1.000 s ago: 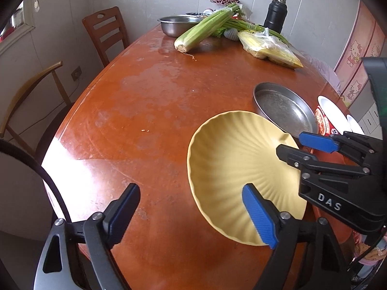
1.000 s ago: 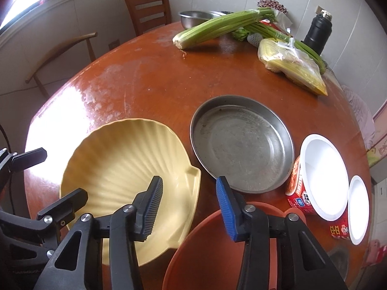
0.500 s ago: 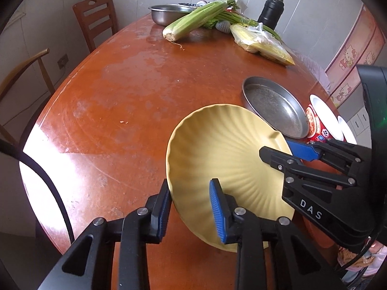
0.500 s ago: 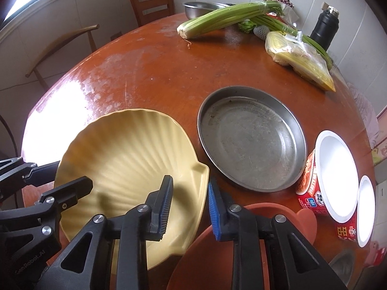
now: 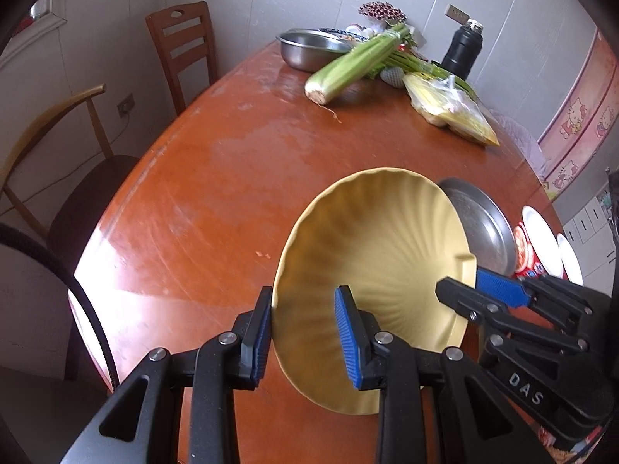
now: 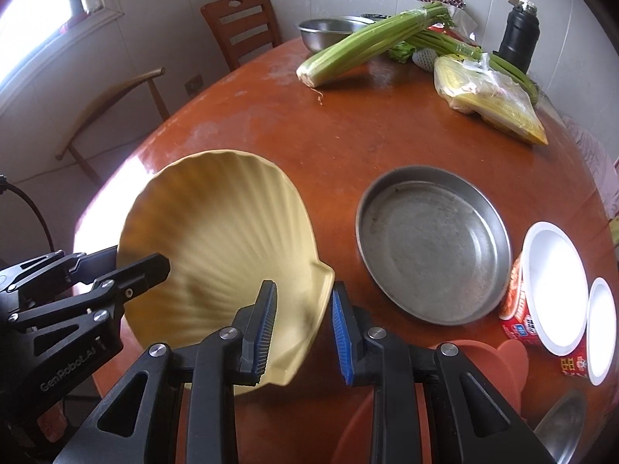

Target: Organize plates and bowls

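I hold the pale yellow scallop-shaped plate (image 6: 216, 239) tilted clear of the round orange-brown table (image 5: 216, 193), left gripper (image 5: 303, 332) and right gripper (image 6: 303, 326) each clamped on opposite rims, presumably to steady it toward the round steel pan (image 6: 433, 243).

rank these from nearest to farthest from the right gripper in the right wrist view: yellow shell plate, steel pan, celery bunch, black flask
1. Yellow shell plate: its rim sits between the right gripper's fingers.
2. Steel pan: just ahead, to the right.
3. Celery bunch: far side of the table, center.
4. Black flask: back right, near the wall, behind the celery.
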The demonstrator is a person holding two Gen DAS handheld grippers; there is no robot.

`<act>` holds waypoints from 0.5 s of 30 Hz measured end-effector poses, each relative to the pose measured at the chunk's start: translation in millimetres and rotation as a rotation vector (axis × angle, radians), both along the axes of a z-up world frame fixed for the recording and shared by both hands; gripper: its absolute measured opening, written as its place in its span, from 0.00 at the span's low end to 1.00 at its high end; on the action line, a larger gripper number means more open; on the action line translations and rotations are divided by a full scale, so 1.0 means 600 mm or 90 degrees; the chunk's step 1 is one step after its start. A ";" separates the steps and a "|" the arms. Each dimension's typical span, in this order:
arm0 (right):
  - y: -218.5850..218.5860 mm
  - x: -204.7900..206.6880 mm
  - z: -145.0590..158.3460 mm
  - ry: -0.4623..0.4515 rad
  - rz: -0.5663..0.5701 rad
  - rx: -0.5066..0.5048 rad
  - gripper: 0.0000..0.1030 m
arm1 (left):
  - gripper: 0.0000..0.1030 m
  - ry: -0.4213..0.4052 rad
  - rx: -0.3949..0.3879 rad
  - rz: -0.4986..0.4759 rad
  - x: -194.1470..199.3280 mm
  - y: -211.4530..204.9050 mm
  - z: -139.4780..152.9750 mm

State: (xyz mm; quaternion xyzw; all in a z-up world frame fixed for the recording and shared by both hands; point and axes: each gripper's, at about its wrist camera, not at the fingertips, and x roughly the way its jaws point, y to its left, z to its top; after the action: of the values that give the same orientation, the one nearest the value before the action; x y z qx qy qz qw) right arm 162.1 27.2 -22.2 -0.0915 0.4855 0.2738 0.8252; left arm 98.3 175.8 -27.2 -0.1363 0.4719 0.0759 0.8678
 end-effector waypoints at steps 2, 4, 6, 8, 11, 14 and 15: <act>0.010 0.002 0.002 0.000 -0.001 0.004 0.29 | 0.31 -0.001 0.007 0.005 0.010 0.012 0.003; 0.016 0.006 -0.002 0.007 -0.007 0.010 0.29 | 0.31 0.000 0.008 0.008 0.020 0.021 0.002; 0.022 0.009 -0.010 0.016 -0.012 0.009 0.29 | 0.31 0.002 0.009 0.009 0.031 0.029 -0.002; 0.024 0.011 -0.018 0.025 -0.015 0.010 0.29 | 0.31 0.006 0.011 0.011 0.039 0.034 -0.008; 0.028 0.014 -0.027 0.032 -0.019 0.008 0.29 | 0.31 0.015 0.007 0.011 0.051 0.039 -0.019; 0.031 0.016 -0.033 0.035 -0.020 0.004 0.29 | 0.31 0.020 0.006 0.012 0.059 0.042 -0.026; 0.031 0.017 -0.034 0.037 -0.022 0.004 0.29 | 0.31 0.020 0.007 0.011 0.060 0.042 -0.027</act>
State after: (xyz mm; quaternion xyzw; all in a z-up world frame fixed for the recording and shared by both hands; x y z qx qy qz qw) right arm 172.3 45.8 -42.9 -0.0728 0.5097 0.2636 0.8158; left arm 134.3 201.3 -43.7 -0.1343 0.4837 0.0877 0.8604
